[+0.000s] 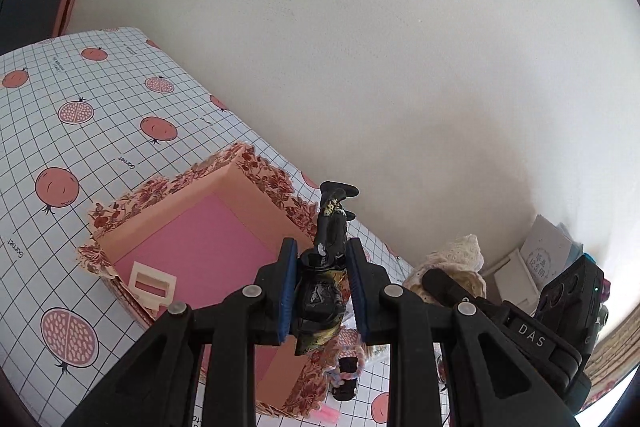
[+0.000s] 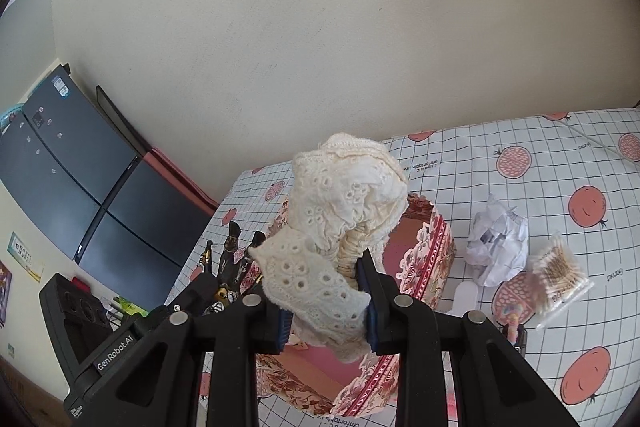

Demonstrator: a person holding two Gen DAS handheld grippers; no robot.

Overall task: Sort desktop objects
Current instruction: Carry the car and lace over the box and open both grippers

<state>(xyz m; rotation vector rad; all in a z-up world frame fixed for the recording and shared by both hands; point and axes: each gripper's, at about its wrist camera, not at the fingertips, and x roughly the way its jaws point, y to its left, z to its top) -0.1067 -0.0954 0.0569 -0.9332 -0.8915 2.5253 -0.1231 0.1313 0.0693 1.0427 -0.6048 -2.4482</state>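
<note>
Black hair clip (image 1: pixel 325 279) sits pinched in the left gripper (image 1: pixel 322 291) — cream lace scrunchie (image 2: pixel 340 227) clamped between the right gripper (image 2: pixel 326 311) pads, over the box (image 2: pixel 436 247).

Plain cream wall (image 1: pixel 360 27); dark cabinet (image 2: pixel 80 187) at left.

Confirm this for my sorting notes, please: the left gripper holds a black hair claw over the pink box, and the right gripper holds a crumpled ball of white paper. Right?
Not quite. The right gripper holds a cream lace scrunchie, as the right wrist view shows; the crumpled paper lies on the tablecloth beside the pink box. The left gripper does hold the black hair claw over that box.
</note>
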